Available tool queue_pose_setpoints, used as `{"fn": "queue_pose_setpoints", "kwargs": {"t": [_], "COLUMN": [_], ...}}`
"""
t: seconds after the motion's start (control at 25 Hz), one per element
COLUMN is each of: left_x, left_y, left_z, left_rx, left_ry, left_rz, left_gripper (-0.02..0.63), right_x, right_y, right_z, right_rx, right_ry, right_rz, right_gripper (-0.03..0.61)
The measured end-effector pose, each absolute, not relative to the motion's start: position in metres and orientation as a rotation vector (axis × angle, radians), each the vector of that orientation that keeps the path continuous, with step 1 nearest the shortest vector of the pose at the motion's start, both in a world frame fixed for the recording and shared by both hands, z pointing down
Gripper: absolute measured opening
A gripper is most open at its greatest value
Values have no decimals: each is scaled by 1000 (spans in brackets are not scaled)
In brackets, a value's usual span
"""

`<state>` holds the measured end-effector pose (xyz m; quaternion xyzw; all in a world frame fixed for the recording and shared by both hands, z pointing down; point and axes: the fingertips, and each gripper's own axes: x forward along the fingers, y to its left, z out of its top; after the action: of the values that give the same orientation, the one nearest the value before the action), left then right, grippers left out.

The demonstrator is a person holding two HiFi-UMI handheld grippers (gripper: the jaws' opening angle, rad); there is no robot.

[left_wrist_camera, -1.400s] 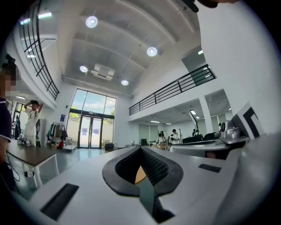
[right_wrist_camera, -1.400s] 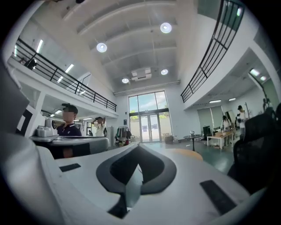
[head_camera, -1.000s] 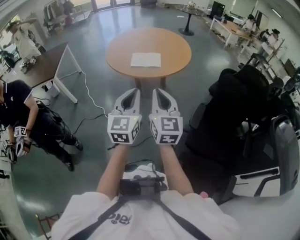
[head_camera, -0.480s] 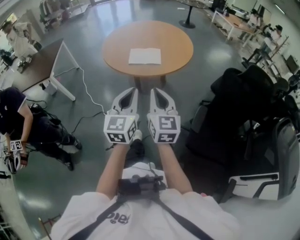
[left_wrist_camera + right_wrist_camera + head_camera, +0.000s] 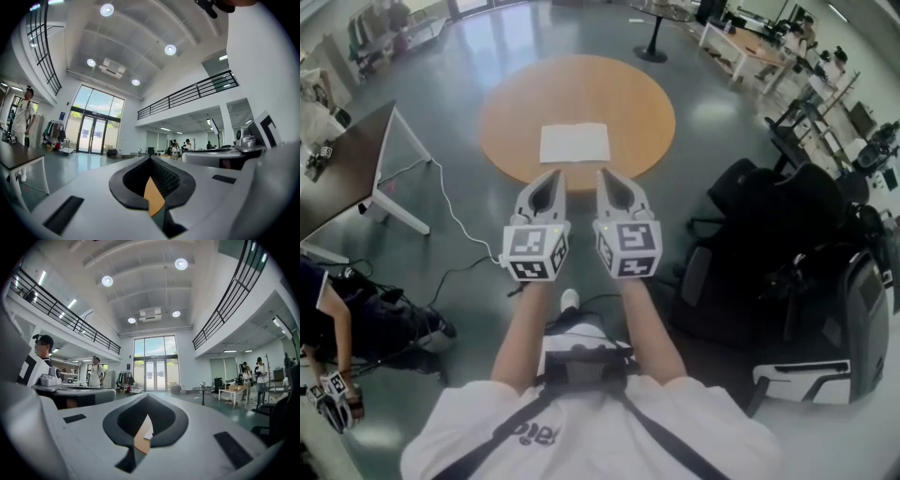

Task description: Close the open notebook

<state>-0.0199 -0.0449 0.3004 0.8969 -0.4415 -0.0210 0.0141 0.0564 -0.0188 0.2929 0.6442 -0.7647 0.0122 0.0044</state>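
- Bright, even light fills the hall; round ceiling lamps (image 5: 170,49) burn white in both gripper views.
- Daylight comes through the tall glass doors (image 5: 154,364), which look slightly washed out.
- The glossy floor (image 5: 478,56) carries a pale sheen in the head view.
- Shadows are soft and faint throughout.
- The notebook (image 5: 575,142) is a bright white patch on the table (image 5: 516,103), its detail too small to tell.
- All views are fisheye: the balcony railings (image 5: 225,310) bow, and the gripper views have black corners.
- The foreground nearest each gripper lens is soft; the far hall is sharper.
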Motion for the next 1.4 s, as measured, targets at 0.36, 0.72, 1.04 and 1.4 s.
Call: {"fn": "queue_pose_setpoints", "kwargs": {"t": [0.36, 0.72, 1.04, 1.4], "left_x": [-12, -20, -23, -33], "left_y": [-167, -247, -306, -379], "left_z": [312, 336, 357, 427], "left_rx": [2811, 2770, 2733, 2529], "left_ry": [-1275, -1288, -1349, -1456], "left_rz": [23, 63, 82, 285], "left_gripper": [12, 12, 12, 12], "right_x": [42, 49, 62, 75], "right_y": [-139, -210, -268, -337], "right_z": [300, 301, 325, 369], "right_rx": [2000, 2116, 2029, 1916], "right_ry": [-2346, -2386, -2546, -2460], "right_rz": [3, -88, 2, 8], "right_gripper": [8, 8, 8, 9]}}
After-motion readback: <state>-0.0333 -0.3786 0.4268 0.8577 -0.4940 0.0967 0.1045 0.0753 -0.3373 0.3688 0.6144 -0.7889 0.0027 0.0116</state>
